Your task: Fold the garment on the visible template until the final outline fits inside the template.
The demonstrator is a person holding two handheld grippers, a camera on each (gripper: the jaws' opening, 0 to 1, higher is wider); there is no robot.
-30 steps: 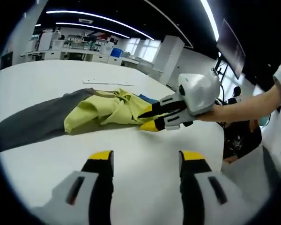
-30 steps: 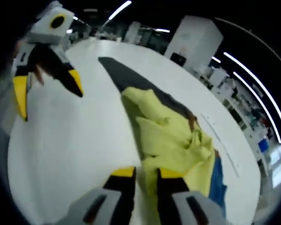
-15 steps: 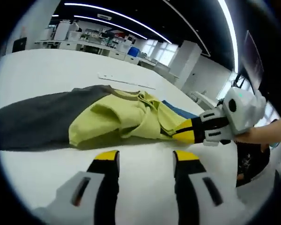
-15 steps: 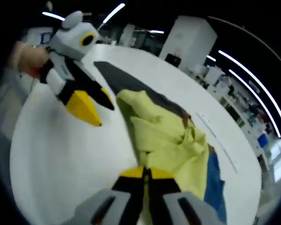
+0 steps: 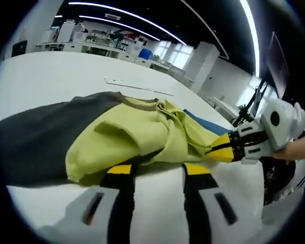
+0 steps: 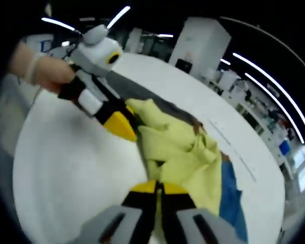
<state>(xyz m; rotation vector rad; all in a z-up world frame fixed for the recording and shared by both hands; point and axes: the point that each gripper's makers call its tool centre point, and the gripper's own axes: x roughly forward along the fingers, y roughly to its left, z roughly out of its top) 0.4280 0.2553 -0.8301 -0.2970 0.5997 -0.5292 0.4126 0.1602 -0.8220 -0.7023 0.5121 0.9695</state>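
In the left gripper view the left gripper (image 5: 159, 170) has its two yellow-tipped jaws set apart, right at the near edge of the yellow-green garment (image 5: 137, 140), one tip at the cloth's hem and the other on the bare white table (image 5: 46, 71) beside it, with nothing held between them; the garment lies crumpled on that table, lapping over a dark grey template sheet (image 5: 38, 134) that runs off to the left, and a strip of blue cloth (image 5: 206, 123) peeks out beyond its far side; the right gripper (image 5: 224, 151) comes in from the right, held by a person's hand (image 5: 300, 147), its jaws pinched together on the garment's right-hand edge; a thin pale strip (image 5: 137, 87) lies farther off on the table. In the right gripper view the right gripper (image 6: 159, 189) shows its jaws closed tight on a fold of the garment (image 6: 180, 152), the yellow cloth bunched up just ahead of the tips; the blue cloth (image 6: 229, 190) lies to the right of the garment and the grey template sheet (image 6: 165, 107) shows beyond it; the left gripper (image 6: 119, 123) reaches in from the left in a person's hand (image 6: 43, 73), its yellow tips at the garment's far-left edge; whether its jaws are apart cannot be told from this view.
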